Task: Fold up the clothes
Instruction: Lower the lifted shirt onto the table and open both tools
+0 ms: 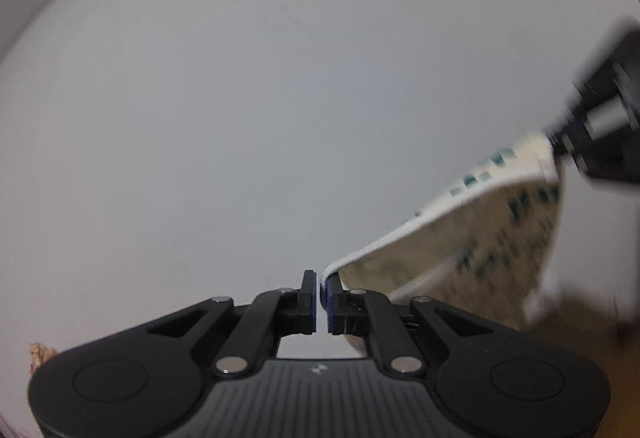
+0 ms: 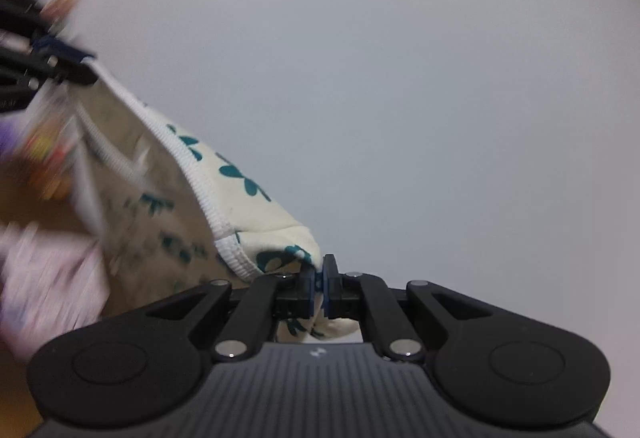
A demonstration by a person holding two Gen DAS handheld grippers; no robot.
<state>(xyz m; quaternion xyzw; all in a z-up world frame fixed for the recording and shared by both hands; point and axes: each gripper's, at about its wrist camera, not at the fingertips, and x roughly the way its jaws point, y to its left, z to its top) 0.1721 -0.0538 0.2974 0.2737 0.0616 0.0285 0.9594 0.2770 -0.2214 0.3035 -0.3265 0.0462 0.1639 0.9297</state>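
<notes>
I am holding a cream garment [image 2: 224, 174] with a teal flower print up in the air between my two tongs, in front of a plain pale wall [image 1: 240, 98]. My left gripper [image 1: 320, 296] is closed down to a thin slit, and the white ribbed hem [image 1: 384, 242] of the garment is running right into that slit, so I am pinching the hem's end there. My right gripper [image 2: 320, 278] is clamped tight on a bunched fold of the same cloth, with printed fabric bulging out above and below the blue pads [image 2: 329, 292]. The hem is stretching between the two tongs, sagging a little, and the rest of the garment is hanging down below it, blurred. Low on the left of the right wrist view, a brown surface [image 2: 28, 198] and some pale pink cloth [image 2: 52, 286] are showing, too smeared to make out further.
</notes>
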